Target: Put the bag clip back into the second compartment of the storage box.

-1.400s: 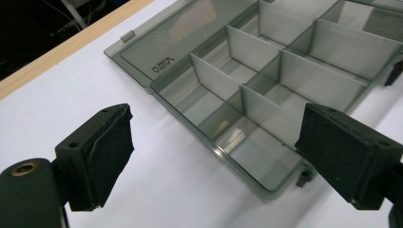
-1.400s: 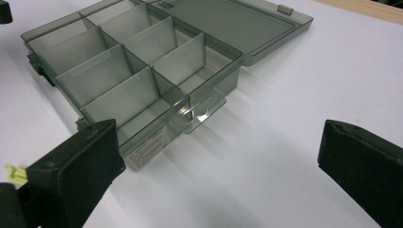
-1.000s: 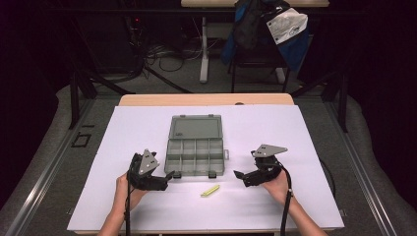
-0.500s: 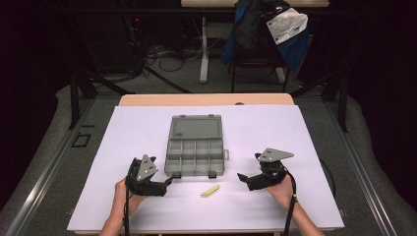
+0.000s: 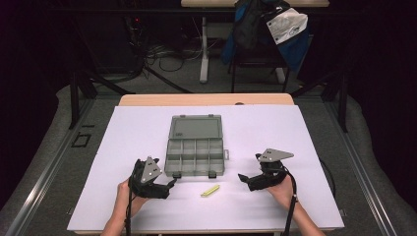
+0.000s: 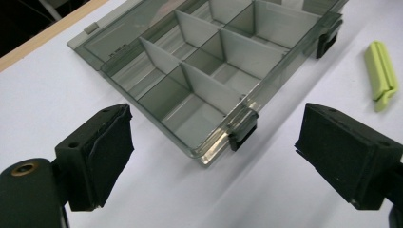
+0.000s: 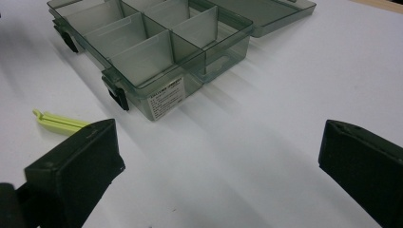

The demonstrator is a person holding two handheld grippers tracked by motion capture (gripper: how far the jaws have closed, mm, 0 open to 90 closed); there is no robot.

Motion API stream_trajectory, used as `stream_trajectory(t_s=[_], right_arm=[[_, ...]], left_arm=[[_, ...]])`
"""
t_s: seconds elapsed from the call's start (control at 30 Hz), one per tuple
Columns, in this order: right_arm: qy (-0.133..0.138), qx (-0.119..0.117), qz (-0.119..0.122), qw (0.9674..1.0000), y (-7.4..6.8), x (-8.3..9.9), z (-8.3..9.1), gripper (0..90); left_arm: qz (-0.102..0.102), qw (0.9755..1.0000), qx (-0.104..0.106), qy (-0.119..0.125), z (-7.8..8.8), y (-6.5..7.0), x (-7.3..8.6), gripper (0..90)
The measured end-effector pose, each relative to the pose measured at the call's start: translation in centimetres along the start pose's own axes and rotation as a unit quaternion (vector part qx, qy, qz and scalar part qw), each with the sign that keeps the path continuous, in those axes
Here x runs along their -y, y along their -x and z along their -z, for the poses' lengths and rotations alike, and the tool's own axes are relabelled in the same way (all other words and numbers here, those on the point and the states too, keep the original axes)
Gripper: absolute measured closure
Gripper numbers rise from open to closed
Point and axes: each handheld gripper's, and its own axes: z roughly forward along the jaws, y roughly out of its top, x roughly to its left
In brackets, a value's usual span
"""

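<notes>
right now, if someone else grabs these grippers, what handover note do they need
Left gripper: jaws open, holding nothing, low over the table near the front left corner of the organizer box.
Right gripper: jaws open, holding nothing, to the right of the box, pointing toward the clip.
Organizer box: mid-table, lid folded flat open behind it; the compartments in view look bare.
Yellow-green clip: lying flat on the white table cover, just in front of the box, between the two grippers, touched by neither.
Done: box is open.
Left: probably pick up the clip and put it into a compartment; nothing is grasped yet.
</notes>
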Motion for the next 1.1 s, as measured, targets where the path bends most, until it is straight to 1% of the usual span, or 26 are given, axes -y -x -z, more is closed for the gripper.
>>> stream_trajectory(t_s=[0.07, 0.33, 0.4, 0.47, 0.73, 0.87, 1.1], right_arm=[[0.0, 0.0, -0.001, 1.0, 0.0, 0.0, 0.0, 0.0], [-0.002, -0.005, -0.004, 1.0, 0.0, -0.1, 0.0, 0.0], [-0.003, -0.005, -0.003, 1.0, 0.0, -0.1, 0.0, 0.0], [-0.004, -0.008, -0.003, 1.0, 0.0, -0.1, -0.1, 0.0], [-0.006, -0.009, -0.003, 0.9999, 0.0, -0.1, 0.0, 0.0], [-0.002, -0.01, -0.001, 0.9999, 0.0, -0.1, -0.1, 0.0], [-0.005, -0.011, -0.003, 0.9999, 0.0, -0.1, -0.2, 0.0]], left_arm=[[-0.002, 1.0, 0.005, 0.0, 0.0, 0.3, -0.2, 10.7], [-0.021, 0.9995, 0.024, -0.009, 0.1, 1.7, -1.0, 10.7], [-0.023, 0.9994, 0.025, -0.01, 0.0, 1.8, -1.0, 10.7], [-0.026, 0.9991, 0.031, -0.01, 0.0, 2.2, -1.3, 10.7], [-0.036, 0.9982, 0.045, -0.015, -0.4, 3.2, -1.9, 10.7], [-0.04, 0.9976, 0.055, -0.016, -0.6, 3.7, -2.2, 10.7], [-0.046, 0.9964, 0.068, -0.022, -1.1, 4.5, -2.7, 10.7]])
